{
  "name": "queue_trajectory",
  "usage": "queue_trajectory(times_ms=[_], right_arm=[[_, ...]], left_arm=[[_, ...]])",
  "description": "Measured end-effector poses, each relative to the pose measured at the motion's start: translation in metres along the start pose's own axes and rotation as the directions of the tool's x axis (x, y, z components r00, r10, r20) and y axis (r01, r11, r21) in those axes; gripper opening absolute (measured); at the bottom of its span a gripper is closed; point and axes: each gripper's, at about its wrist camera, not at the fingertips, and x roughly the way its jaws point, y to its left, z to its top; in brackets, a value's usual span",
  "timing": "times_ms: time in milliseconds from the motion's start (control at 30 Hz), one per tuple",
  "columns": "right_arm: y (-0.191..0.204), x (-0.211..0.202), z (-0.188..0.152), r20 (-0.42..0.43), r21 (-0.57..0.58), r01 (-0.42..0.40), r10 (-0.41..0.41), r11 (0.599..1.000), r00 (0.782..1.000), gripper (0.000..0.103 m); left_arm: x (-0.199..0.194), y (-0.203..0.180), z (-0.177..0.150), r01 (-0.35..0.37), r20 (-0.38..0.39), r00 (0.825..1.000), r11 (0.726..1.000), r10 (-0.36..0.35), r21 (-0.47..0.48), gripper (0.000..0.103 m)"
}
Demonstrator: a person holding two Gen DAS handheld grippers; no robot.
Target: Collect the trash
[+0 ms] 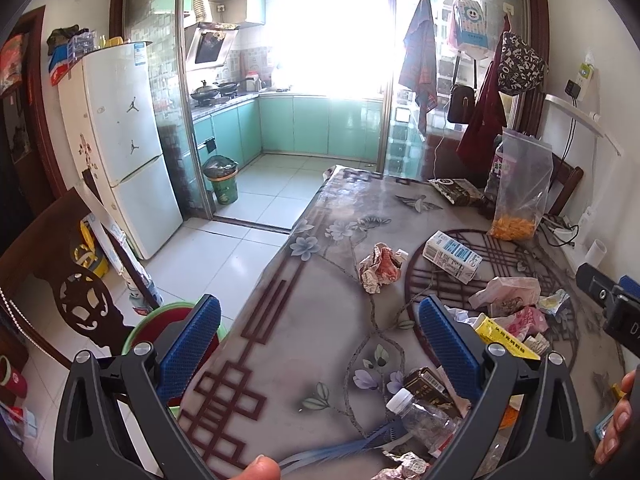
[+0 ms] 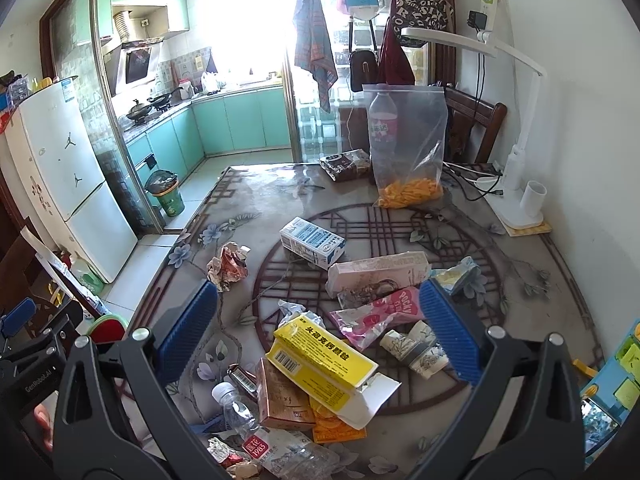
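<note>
Trash lies scattered over the patterned table [image 2: 280, 200]: a milk carton [image 2: 312, 242], a crumpled wrapper [image 2: 227, 266], a yellow box [image 2: 322, 354], a pink box [image 2: 376, 274], a pink Pocky packet [image 2: 376, 318], a squashed paper cup [image 2: 416, 348], a brown box [image 2: 282, 398] and a clear plastic bottle [image 2: 256, 420]. My right gripper [image 2: 318, 332] hangs open above the pile, nothing between its blue pads. My left gripper [image 1: 320, 344] is open over the table's left edge; the crumpled wrapper [image 1: 380, 268], milk carton [image 1: 452, 256] and bottle [image 1: 424, 416] lie ahead and to its right.
A zip bag with orange snacks [image 2: 408, 152], a dark snack packet [image 2: 346, 166] and a white desk lamp [image 2: 520, 184] stand at the table's far side. A green bin [image 1: 222, 180] sits on the kitchen floor, a fridge [image 1: 124, 152] to the left. Red-green basin [image 1: 168, 320] below the table edge.
</note>
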Motion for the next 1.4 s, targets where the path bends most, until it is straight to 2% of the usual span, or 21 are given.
queue_trajectory(times_ms=[100, 233, 333, 467, 533, 1400], right_arm=[[0.000, 0.001, 0.000, 0.000, -0.005, 0.003, -0.003, 1.000, 1.000, 0.100], [-0.001, 0.003, 0.000, -0.001, -0.004, 0.002, -0.002, 1.000, 1.000, 0.100], [-0.002, 0.005, 0.001, -0.004, -0.007, 0.004, -0.004, 1.000, 1.000, 0.100], [-0.007, 0.008, 0.005, 0.001, -0.001, 0.008, -0.008, 1.000, 1.000, 0.100], [-0.010, 0.009, 0.005, 0.001, 0.000, 0.011, -0.011, 1.000, 1.000, 0.100], [-0.009, 0.016, 0.006, -0.020, -0.007, 0.014, -0.014, 1.000, 1.000, 0.100]], left_arm=[[0.001, -0.003, 0.002, 0.033, 0.008, 0.999, 0.999, -0.033, 0.008, 0.095], [-0.004, -0.010, 0.005, 0.048, 0.056, 0.997, 0.998, -0.051, 0.041, 0.095], [-0.003, -0.014, 0.009, 0.077, 0.036, 0.996, 0.996, -0.079, 0.039, 0.095], [0.001, -0.019, 0.009, 0.015, 0.027, 0.999, 0.998, -0.016, 0.058, 0.095], [0.003, -0.019, 0.009, 0.005, 0.017, 1.000, 0.999, -0.006, 0.054, 0.095], [0.018, -0.013, 0.007, -0.002, -0.031, 1.000, 0.999, 0.004, 0.051, 0.095]])
